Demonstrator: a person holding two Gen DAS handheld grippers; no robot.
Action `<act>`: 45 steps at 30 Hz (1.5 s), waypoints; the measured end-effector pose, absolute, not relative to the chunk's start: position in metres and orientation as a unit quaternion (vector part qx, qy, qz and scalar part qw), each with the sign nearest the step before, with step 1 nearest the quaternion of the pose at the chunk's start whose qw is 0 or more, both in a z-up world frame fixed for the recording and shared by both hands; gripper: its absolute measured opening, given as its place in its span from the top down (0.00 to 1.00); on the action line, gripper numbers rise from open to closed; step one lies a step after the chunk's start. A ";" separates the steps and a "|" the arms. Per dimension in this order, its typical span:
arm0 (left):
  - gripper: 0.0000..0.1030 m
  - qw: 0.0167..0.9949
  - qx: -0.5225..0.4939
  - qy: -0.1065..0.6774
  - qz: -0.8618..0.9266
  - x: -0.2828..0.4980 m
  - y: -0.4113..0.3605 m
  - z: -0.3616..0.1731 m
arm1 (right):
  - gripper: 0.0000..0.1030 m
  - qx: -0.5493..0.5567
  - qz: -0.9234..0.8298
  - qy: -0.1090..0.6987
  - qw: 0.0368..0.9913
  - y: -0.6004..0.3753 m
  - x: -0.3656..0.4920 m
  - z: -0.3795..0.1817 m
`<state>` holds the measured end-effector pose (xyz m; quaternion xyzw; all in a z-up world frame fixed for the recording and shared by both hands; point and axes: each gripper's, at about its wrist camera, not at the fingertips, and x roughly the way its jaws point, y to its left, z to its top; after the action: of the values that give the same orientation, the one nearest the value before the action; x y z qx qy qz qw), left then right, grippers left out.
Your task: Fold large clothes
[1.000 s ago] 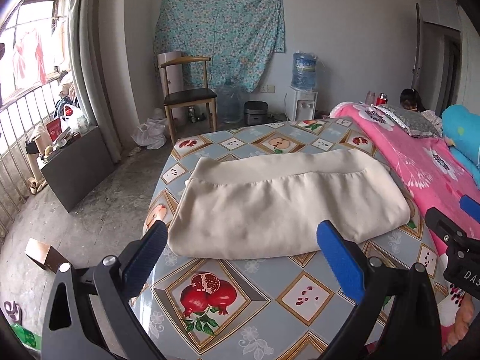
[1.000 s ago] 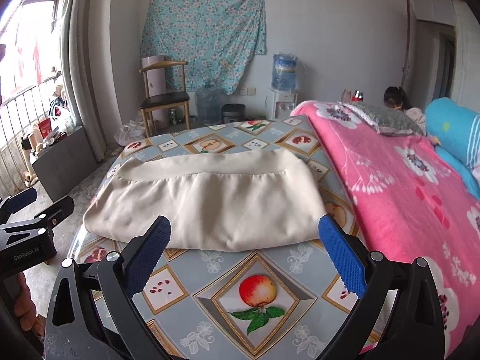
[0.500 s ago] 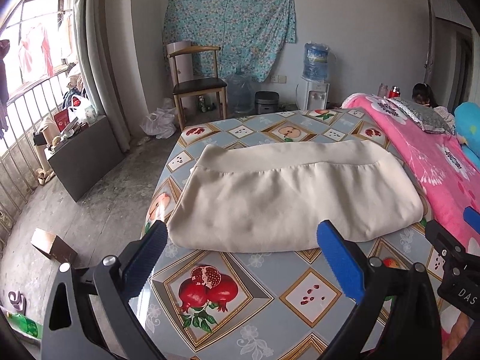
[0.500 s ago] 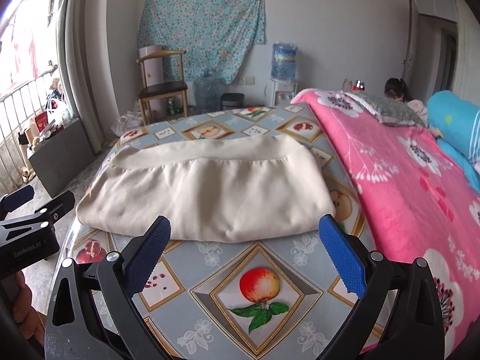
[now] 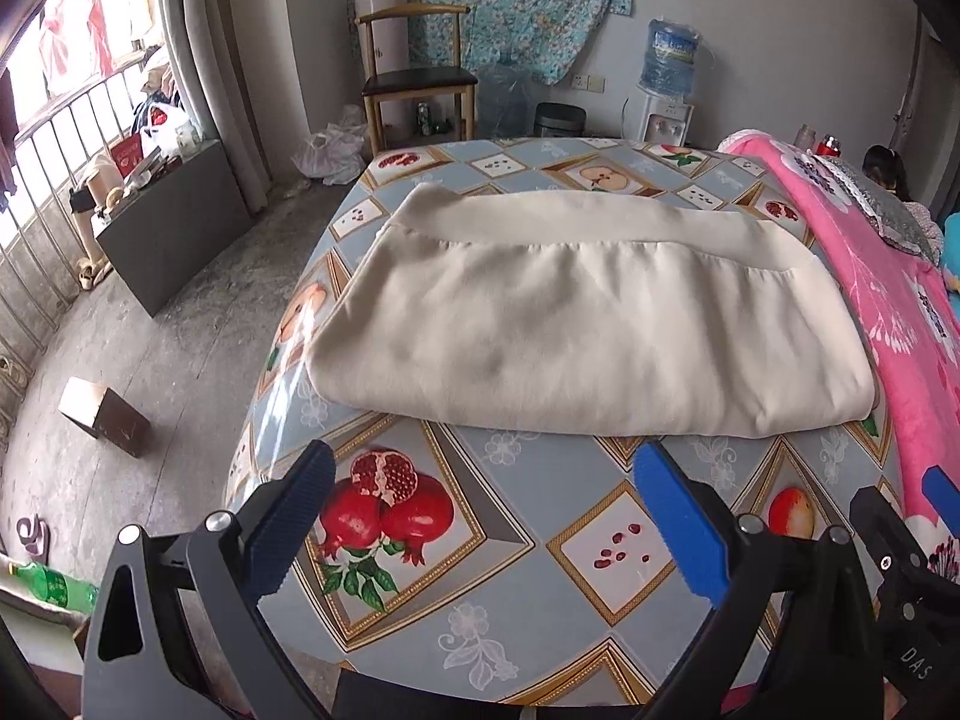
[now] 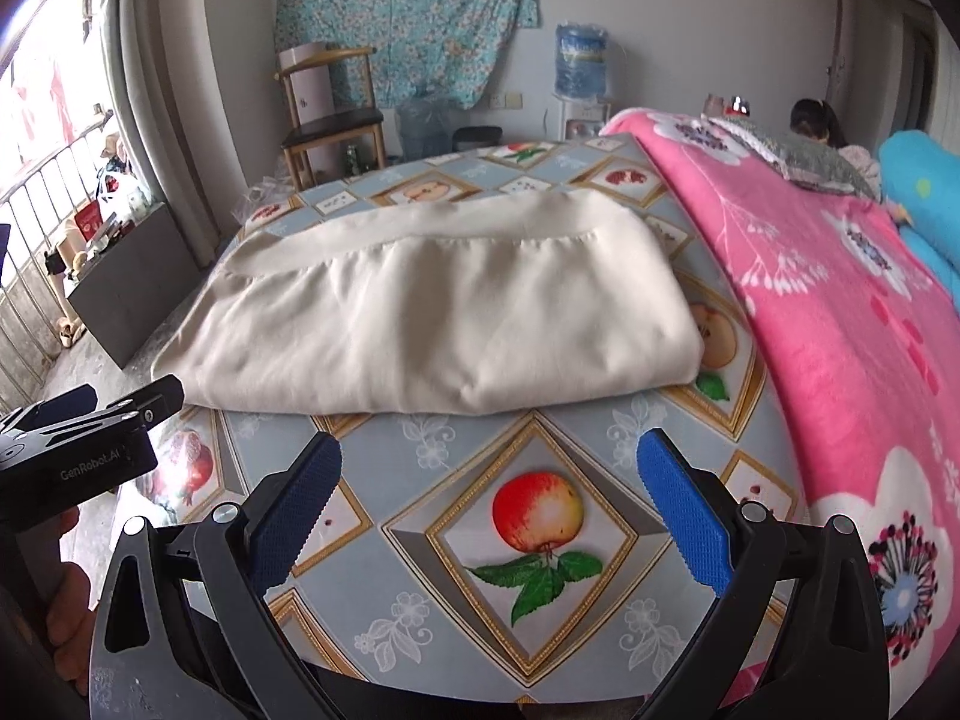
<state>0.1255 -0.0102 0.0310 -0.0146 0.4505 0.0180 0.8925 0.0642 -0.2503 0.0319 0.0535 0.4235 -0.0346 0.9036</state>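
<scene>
A: Why are both claws wide apart, holding nothing?
B: The left claw (image 5: 480,516) and right claw (image 6: 489,507) wait before the cloth (image 5: 576,324). It lies folded, past them, on the table (image 5: 480,618).

Right gripper (image 5: 936,516): only a blue tip and black body at left-wrist frame edge; jaw gap unreadable. Left gripper (image 6: 90,420): seen side-on, partly cut off. Cream garment (image 5: 588,324): underside layers hidden. Person (image 6: 816,126) behind pink blanket (image 6: 840,312): mostly concealed
</scene>
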 end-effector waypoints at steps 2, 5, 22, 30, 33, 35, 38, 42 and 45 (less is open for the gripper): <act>0.05 0.887 -0.020 0.461 0.022 0.127 -0.010 0.026 | 0.07 0.054 -0.030 0.434 0.899 -0.252 0.066 0.029; 0.05 0.881 -0.010 0.472 0.024 0.128 -0.011 0.020 | 0.07 0.052 -0.028 0.447 0.892 -0.252 0.069 0.024; 0.05 0.872 -0.009 0.489 0.006 0.130 -0.008 0.010 | 0.07 0.034 -0.028 0.478 0.877 -0.242 0.079 0.008; 0.05 0.870 -0.011 0.493 0.003 0.131 -0.007 0.009 | 0.07 0.037 -0.034 0.481 0.876 -0.244 0.081 0.009; 0.05 0.869 -0.010 0.495 0.001 0.131 -0.008 0.008 | 0.07 0.038 -0.033 0.480 0.876 -0.244 0.081 0.009; 0.05 0.869 -0.010 0.495 0.002 0.131 -0.008 0.008 | 0.07 0.037 -0.033 0.480 0.876 -0.244 0.081 0.009; 0.05 0.869 -0.010 0.495 0.002 0.131 -0.008 0.008 | 0.07 0.037 -0.033 0.480 0.876 -0.244 0.081 0.009; 0.05 0.870 -0.010 0.494 0.002 0.130 -0.008 0.008 | 0.07 0.037 -0.034 0.479 0.877 -0.244 0.081 0.009; 0.05 0.870 -0.010 0.494 0.001 0.130 -0.008 0.008 | 0.07 0.039 -0.035 0.477 0.877 -0.245 0.080 0.011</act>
<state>0.1301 -0.0077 0.0083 -0.0098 0.4936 0.0011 0.8696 0.0798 -0.2446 0.0109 0.0388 0.4769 -0.0353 0.8774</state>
